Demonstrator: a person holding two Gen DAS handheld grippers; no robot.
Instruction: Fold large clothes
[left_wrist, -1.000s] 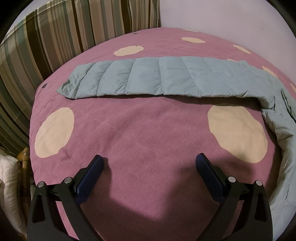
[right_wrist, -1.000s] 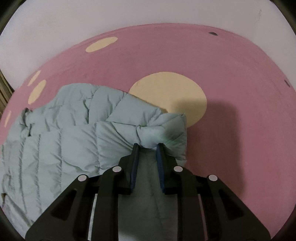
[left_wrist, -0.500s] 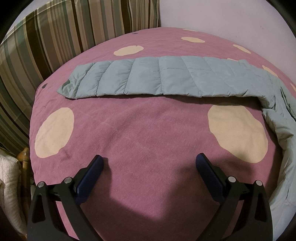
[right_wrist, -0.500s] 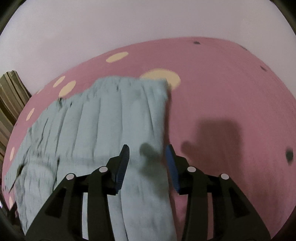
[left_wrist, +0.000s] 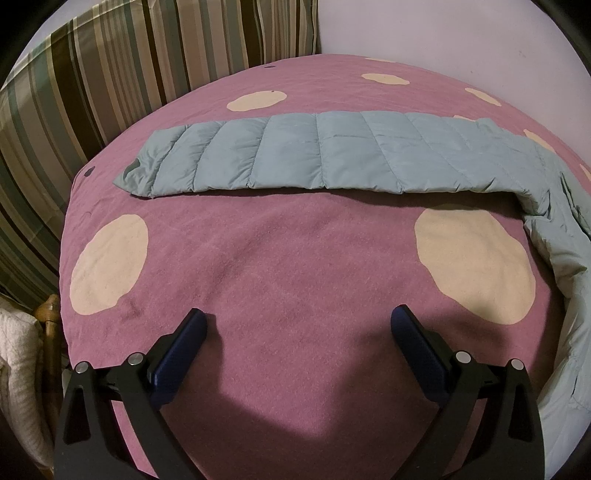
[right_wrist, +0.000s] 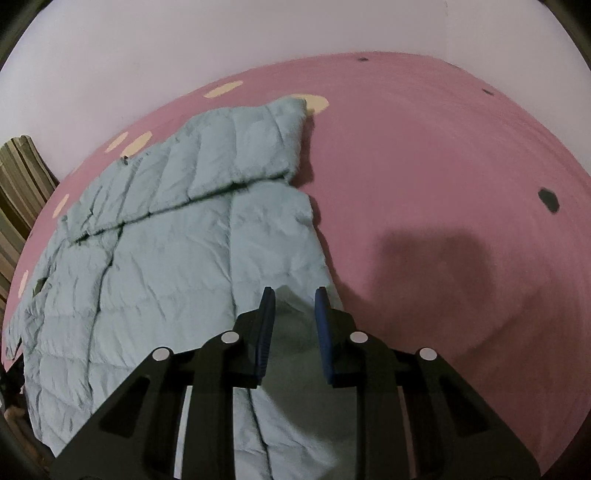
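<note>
While the left gripper (left_wrist: 299, 325) hangs wide open over the pink spotted blanket (left_wrist: 295, 258), nothing sits between its pads. The right gripper (right_wrist: 294, 301), jaws just narrowed to a small gap, hovers above the quilted blue jacket (right_wrist: 177, 266), which lies spread flat on the blanket, one sleeve (left_wrist: 317, 155) stretched out.

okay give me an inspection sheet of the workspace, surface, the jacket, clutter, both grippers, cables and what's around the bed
Surface: pink bedspread with cream dots.
Job's things: pale blue quilted jacket lies flat; one sleeve stretched out straight, the other sleeve folded over the body.
Clutter: nothing seen.
Grippers: left gripper wide open over bare bedspread; right gripper above the jacket's edge, jaws narrowly apart after just closing, nothing clamped.
Cables: nothing seen.
Surroundings: striped curtain, plain wall, white knitted cloth.
</note>
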